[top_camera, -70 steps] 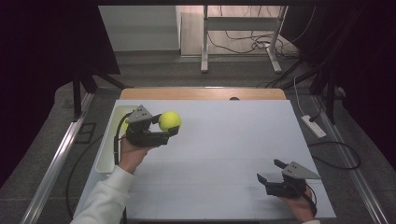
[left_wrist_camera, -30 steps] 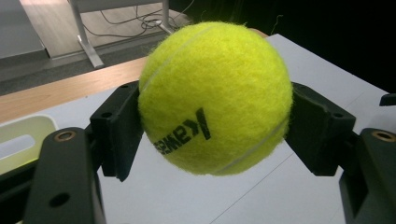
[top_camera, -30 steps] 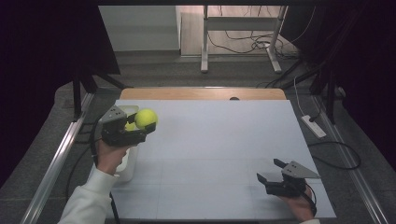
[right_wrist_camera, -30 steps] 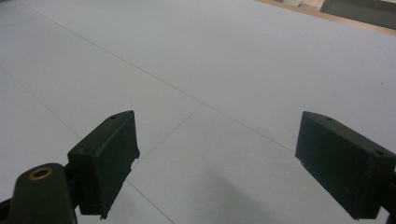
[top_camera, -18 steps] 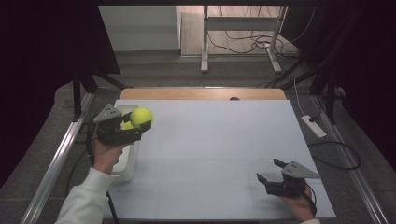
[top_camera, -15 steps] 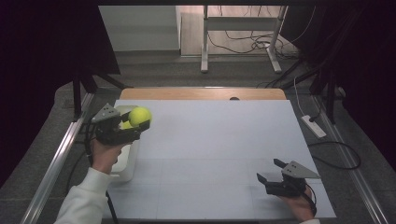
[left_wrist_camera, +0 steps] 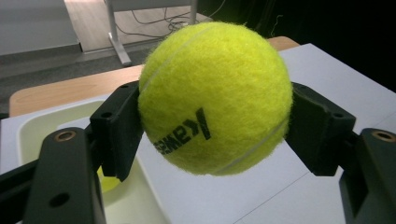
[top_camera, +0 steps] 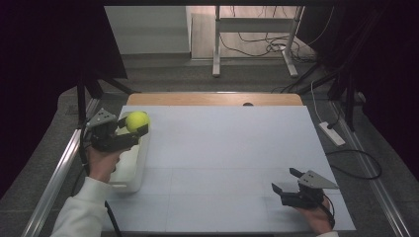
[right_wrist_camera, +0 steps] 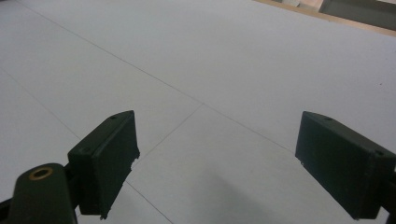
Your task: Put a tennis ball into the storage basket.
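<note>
A yellow tennis ball (top_camera: 137, 121) (left_wrist_camera: 215, 95) is clamped between the jaws of my left gripper (top_camera: 132, 125) (left_wrist_camera: 215, 135), which is shut on it. The ball hangs above the far end of a white tray (top_camera: 134, 170) at the table's left edge. In the left gripper view the tray (left_wrist_camera: 37, 128) lies below the ball, and something yellow (left_wrist_camera: 108, 183) lies in it, mostly hidden behind the left jaw. My right gripper (top_camera: 287, 181) (right_wrist_camera: 217, 170) rests near the table's front right corner, open, with nothing between its fingers.
The white table top (top_camera: 227, 158) stretches between both hands. A wooden strip (top_camera: 212, 99) runs along its far edge. Beyond it stand a metal frame (top_camera: 252, 29) and floor cables. A power strip (top_camera: 332, 133) lies on the floor at the right.
My left gripper has carried the ball leftward from the table to above the tray. The right gripper has stayed in place.
</note>
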A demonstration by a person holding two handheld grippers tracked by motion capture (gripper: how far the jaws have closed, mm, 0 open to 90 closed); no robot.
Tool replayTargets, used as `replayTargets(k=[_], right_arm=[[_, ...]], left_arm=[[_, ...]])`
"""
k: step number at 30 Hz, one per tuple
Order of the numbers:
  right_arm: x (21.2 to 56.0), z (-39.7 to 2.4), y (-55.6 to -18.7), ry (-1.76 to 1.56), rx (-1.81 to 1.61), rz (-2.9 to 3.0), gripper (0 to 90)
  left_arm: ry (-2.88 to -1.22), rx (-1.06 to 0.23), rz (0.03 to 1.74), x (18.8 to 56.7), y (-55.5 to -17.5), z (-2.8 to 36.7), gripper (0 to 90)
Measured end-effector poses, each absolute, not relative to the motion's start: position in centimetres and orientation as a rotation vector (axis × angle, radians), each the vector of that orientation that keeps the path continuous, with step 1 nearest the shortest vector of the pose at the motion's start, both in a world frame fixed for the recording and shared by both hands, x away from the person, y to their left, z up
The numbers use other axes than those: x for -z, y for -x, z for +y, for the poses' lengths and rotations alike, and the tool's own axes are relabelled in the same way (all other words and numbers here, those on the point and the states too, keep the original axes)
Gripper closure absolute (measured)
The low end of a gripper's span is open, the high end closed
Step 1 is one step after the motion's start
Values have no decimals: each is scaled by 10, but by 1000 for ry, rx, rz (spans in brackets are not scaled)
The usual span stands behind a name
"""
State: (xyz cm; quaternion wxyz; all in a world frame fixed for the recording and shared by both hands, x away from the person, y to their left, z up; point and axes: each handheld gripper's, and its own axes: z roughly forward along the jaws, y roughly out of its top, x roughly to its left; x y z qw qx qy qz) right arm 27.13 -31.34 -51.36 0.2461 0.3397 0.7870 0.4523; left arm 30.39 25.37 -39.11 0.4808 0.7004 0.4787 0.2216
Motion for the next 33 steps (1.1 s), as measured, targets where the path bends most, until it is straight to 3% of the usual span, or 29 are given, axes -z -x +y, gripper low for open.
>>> replayTargets(k=[33], right_arm=[[513,-312,-272,-922,-1226,2148,127]], left_arm=[[-1679,-560,1346,413,-311,297,265]])
